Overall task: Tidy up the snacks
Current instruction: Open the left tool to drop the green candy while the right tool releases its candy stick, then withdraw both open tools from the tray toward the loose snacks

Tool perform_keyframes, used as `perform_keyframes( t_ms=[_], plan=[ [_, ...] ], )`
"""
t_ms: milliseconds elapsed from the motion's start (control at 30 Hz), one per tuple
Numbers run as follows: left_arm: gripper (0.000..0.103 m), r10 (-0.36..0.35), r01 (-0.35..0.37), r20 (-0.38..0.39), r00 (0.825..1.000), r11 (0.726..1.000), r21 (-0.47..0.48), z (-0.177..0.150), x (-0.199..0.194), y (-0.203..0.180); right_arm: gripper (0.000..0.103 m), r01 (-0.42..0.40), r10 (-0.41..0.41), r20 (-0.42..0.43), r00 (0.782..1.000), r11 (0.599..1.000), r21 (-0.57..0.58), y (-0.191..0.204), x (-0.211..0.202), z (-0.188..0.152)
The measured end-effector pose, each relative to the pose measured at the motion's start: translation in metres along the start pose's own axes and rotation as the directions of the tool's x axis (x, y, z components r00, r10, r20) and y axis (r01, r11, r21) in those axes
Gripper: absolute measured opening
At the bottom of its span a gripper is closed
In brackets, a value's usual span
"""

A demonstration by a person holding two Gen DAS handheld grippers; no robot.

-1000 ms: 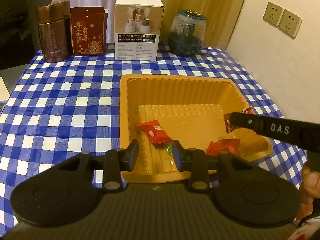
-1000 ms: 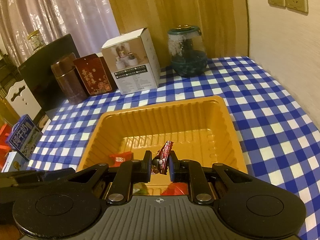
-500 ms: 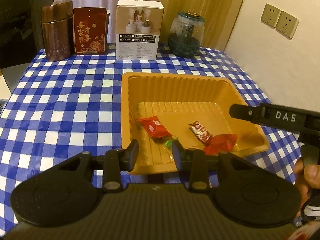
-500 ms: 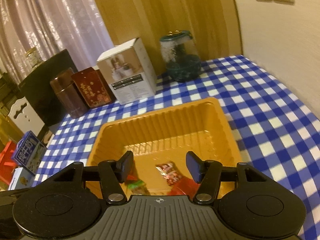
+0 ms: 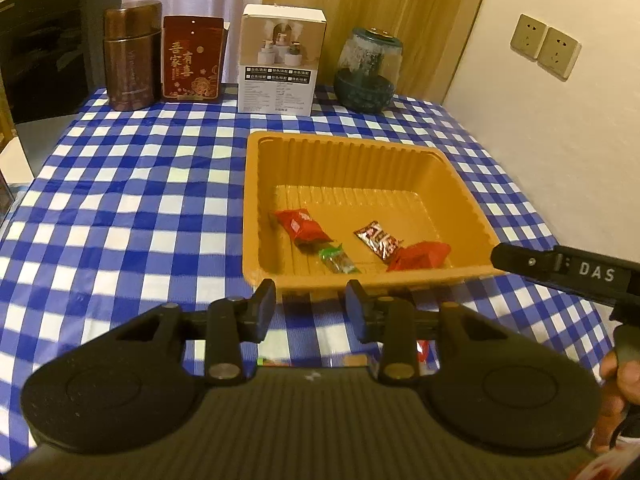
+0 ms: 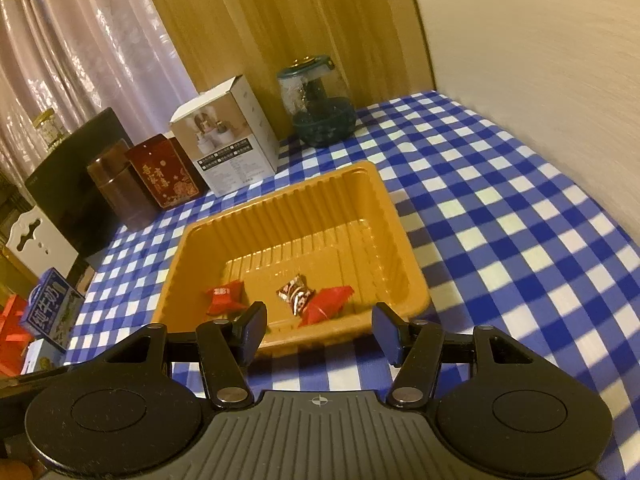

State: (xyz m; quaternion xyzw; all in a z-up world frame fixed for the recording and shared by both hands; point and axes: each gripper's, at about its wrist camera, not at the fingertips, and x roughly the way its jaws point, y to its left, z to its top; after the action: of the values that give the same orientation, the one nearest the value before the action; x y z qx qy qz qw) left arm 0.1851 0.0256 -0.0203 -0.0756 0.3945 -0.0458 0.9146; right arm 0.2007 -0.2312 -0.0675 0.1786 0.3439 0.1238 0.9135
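Four wrapped snacks are seen lying in the orange plastic tray (image 5: 468, 200) on the blue-checked tablecloth (image 5: 120, 208): two red packets (image 5: 302, 224), a brown-and-white candy (image 5: 378, 239) and a green-ended one (image 5: 337, 260). The left gripper (image 5: 311, 309) is held before the tray's near rim, jaws slightly apart and empty. The right gripper (image 6: 320, 330) is likewise held there, jaws wider apart, nothing between them.

Along the bench's (image 5: 120, 208) far edge stand a brown canister (image 5: 131, 56), a red pouch (image 5: 192, 60), a white box (image 5: 280, 60) and a dark-based glass jar (image 5: 366, 70). Off the left edge sits what looks like a milk carton (image 6: 50, 310).
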Motion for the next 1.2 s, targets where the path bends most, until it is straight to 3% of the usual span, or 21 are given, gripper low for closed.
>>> perform_keyframes(
  t_ms=[467,833,1200],
  plan=[
    [0.051,-0.005,0.005,-0.005,1.000,0.999,-0.032,-0.044,-0.046,-0.001,0.059,0.004,-0.005,0.007,1.000,1.000,0.021,0.002,-0.064,-0.039],
    [0.055,-0.001,0.001,-0.010,1.000,1.000,-0.023,-0.071,-0.073,-0.002,0.059,0.043,-0.043,-0.018,0.999,0.999,0.014,-0.006,-0.094,-0.078],
    [0.057,-0.002,0.002,-0.015,1.000,1.000,-0.009,-0.083,-0.085,-0.007,0.059,0.048,-0.047,-0.028,0.998,0.999,0.020,-0.009,-0.108,-0.092]
  ],
)
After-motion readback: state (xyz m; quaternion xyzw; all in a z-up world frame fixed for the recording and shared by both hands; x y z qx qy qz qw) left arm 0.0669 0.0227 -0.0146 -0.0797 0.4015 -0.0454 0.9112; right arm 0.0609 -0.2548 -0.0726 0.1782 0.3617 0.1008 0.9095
